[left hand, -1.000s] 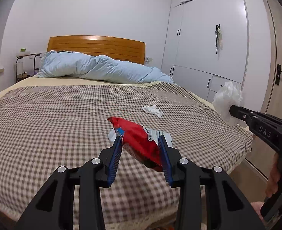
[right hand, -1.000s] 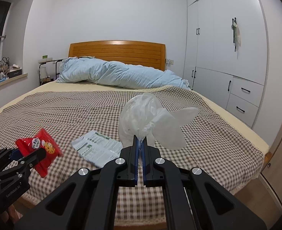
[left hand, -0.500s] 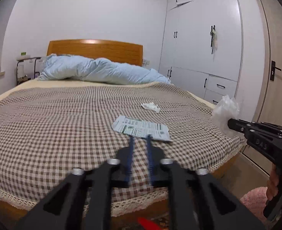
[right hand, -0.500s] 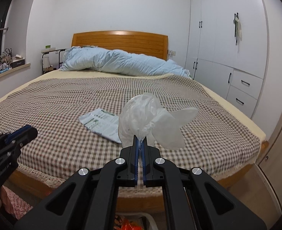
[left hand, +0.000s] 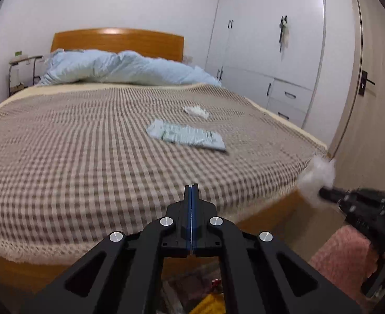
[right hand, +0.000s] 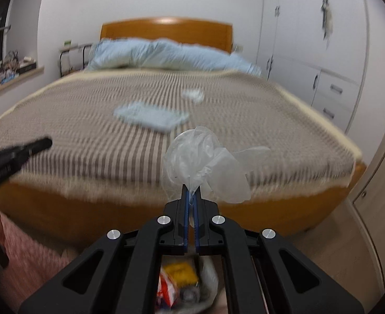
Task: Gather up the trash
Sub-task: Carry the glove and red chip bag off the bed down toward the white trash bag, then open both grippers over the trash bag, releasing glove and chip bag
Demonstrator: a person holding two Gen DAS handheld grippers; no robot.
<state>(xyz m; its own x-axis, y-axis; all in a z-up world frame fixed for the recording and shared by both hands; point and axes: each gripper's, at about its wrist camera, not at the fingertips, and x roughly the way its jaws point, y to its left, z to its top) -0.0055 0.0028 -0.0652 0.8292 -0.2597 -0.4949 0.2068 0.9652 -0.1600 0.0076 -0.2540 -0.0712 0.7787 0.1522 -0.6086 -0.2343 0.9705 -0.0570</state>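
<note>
My right gripper (right hand: 191, 192) is shut on a crumpled clear plastic wrapper (right hand: 205, 162), held in the air before the foot of the bed; it also shows as the plastic wrapper (left hand: 316, 176) in the left wrist view. My left gripper (left hand: 191, 189) is shut with nothing between its pads. A printed paper leaflet (left hand: 187, 136) and a small white crumpled tissue (left hand: 196, 111) lie on the checked bedspread (left hand: 74, 144). Below the grippers stands a trash bin (right hand: 182, 285) lined with a white bag, holding red and yellow packets.
A light blue duvet (left hand: 124, 68) is bunched against the wooden headboard (left hand: 119, 40). White wardrobes (left hand: 268, 41) and a door (left hand: 367, 91) stand on the right. A pink rug (left hand: 344, 253) lies on the floor beside the bed.
The left gripper let go of the red snack packet, which dropped away below, and then shut. Both grippers sank toward the foot of the bed; the right one kept its hold on the plastic.
</note>
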